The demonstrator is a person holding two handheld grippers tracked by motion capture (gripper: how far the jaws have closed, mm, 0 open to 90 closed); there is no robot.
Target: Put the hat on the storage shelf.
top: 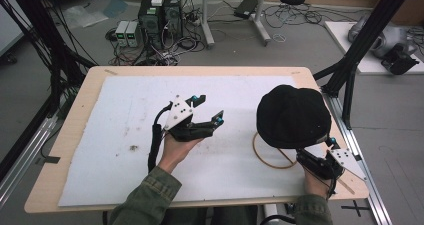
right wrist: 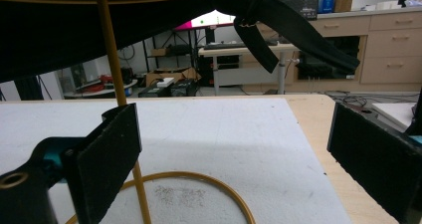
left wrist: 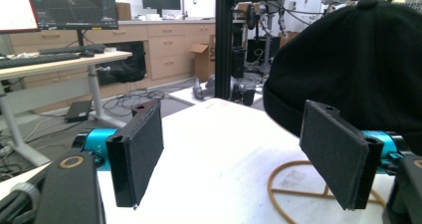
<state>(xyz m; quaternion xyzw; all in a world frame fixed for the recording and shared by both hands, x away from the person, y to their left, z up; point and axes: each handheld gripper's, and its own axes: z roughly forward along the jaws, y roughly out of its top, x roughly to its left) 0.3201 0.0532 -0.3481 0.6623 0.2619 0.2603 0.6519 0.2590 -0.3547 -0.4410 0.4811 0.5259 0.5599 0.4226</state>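
A black cap [top: 292, 116] sits on top of a thin yellow wire stand [top: 272, 157] at the right of the white mat [top: 125, 110]. My left gripper [top: 210, 109] is held mid-table, open and holding nothing, left of the cap. In the left gripper view its jaws [left wrist: 239, 159] point toward the cap [left wrist: 358, 59] and the stand's ring base [left wrist: 298, 184]. My right gripper [top: 309, 154] is low at the cap's near edge. In the right gripper view it stands open [right wrist: 239, 159] under the cap [right wrist: 74, 30], with the stand's pole [right wrist: 112, 50] just beyond its left pad [right wrist: 107, 159].
The cap's black strap [right wrist: 288, 25] hangs down ahead of the right gripper. The wooden table edge [top: 345, 185] lies close to the right hand, with black frame posts [top: 350, 70] beyond. A small speck of dirt [top: 133, 147] marks the mat. Computers and cables [top: 160, 20] sit on the floor behind.
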